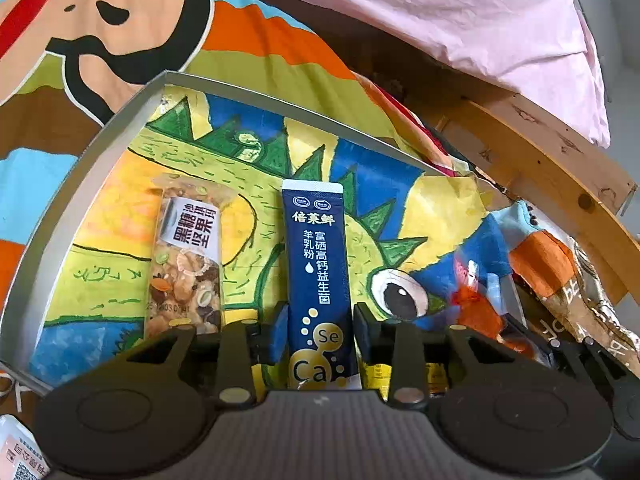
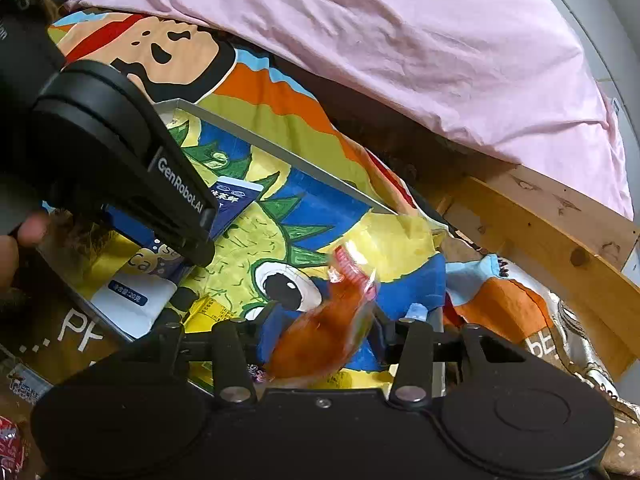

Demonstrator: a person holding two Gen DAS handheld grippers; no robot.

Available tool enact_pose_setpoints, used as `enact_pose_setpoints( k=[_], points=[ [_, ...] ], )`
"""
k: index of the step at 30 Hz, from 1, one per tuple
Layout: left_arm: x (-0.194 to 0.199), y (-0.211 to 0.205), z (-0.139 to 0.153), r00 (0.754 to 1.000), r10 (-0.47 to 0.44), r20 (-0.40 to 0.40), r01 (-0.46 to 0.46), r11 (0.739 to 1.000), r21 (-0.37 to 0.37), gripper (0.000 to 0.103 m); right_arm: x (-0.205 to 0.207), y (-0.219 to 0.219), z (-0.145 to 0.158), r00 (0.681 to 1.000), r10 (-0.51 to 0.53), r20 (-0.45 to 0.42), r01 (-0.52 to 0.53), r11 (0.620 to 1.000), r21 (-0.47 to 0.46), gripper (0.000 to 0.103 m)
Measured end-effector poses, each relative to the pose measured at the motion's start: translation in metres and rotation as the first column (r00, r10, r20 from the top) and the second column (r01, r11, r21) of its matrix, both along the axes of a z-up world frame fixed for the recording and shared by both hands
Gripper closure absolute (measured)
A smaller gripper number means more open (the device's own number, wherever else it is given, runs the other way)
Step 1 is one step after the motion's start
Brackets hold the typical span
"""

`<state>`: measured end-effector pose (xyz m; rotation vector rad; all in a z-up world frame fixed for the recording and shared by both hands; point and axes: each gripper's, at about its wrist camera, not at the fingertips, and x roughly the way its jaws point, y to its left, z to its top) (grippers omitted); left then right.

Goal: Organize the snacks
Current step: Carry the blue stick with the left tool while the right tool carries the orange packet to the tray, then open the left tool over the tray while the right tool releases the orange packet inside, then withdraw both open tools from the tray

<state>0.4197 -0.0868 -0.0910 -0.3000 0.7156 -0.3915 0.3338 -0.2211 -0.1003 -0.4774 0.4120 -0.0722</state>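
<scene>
Now I'm laying snacks in the tray [image 1: 120, 128]: my left gripper [image 1: 320, 330] stands apart around the navy milk-powder stick [image 1: 316, 256], resting beside the nut bar [image 1: 186, 256]; my right gripper [image 2: 320, 332] has loosened around the orange packet [image 2: 324, 328]. Next, withdraw cleanly.

A cartoon-printed sheet [image 1: 248, 36] in orange, green, brown and light blue is covering the bed, filling the view from 9 to 12 o'clock. A pink quilt [image 1: 460, 16] is lying bunched across the top, from 12 to 2 o'clock. A wooden bed rail [image 1: 560, 168] is curving down at 3 o'clock.
</scene>
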Motion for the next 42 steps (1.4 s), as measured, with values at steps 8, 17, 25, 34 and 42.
enact_pose_setpoints(
  k=[8, 17, 25, 34, 42],
  points=[
    [-0.011, 0.01, 0.017, 1.0, -0.016, -0.022, 0.014, 0.999, -0.051, 0.044, -0.018, -0.01, 0.026, 0.999, -0.02, 0.028, 0.018, 0.998, 0.063, 0.029],
    [-0.058, 0.028, 0.071, 0.992, 0.065, 0.107, -0.065, 0.998, 0.002, 0.014, -0.06, -0.026, 0.078, 0.991, -0.07, 0.112, 0.05, 0.984, 0.173, 0.014],
    [-0.116, 0.038, 0.1, 0.974, 0.096, 0.203, -0.115, 0.99, 0.085, 0.002, -0.115, -0.027, 0.12, 0.972, -0.081, 0.22, 0.029, 0.973, 0.229, 0.001],
    [-0.191, 0.046, 0.128, 0.948, 0.098, 0.304, -0.147, 0.978, 0.145, 0.001, -0.185, -0.031, 0.143, 0.952, -0.106, 0.287, 0.024, 0.962, 0.273, 0.001],
    [-0.255, 0.055, 0.136, 0.938, 0.098, 0.333, -0.171, 0.965, 0.197, 0.0, -0.244, -0.018, 0.144, 0.947, -0.073, 0.312, -0.014, 0.963, 0.27, 0.001]
  ],
)
